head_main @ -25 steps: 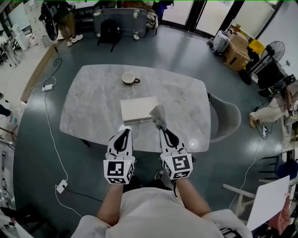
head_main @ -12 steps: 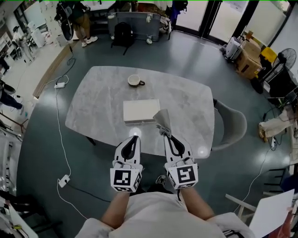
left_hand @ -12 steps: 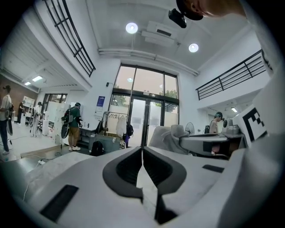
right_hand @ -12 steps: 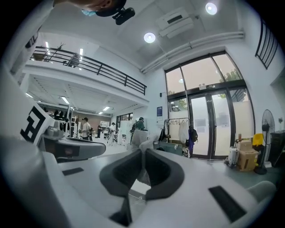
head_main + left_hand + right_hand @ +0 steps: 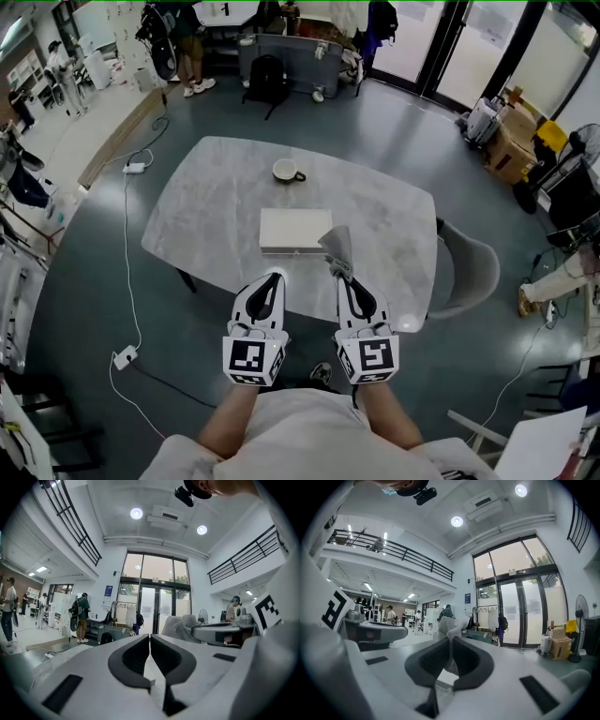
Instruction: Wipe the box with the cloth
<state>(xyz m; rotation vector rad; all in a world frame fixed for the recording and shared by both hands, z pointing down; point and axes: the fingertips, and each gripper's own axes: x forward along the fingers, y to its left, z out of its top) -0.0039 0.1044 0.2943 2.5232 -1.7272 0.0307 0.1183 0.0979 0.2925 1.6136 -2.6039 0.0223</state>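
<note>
Both claws are closed: left gripper (image 5: 272,275) pinches nothing, right gripper (image 5: 333,270) clamps the cloth (image 5: 337,244), which rises ahead of its tips beside the box (image 5: 292,230)

The grey marble table (image 5: 206,216) carries 1 flat white box (image 5: 294,231) and 1 cup (image 5: 285,171).

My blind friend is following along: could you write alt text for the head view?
Seen from above, a person holds two grippers at the near edge of a grey marble table; the right gripper pinches a grey cloth beside a flat white box. The left gripper is shut and empty; a cup stands beyond the box.
</note>
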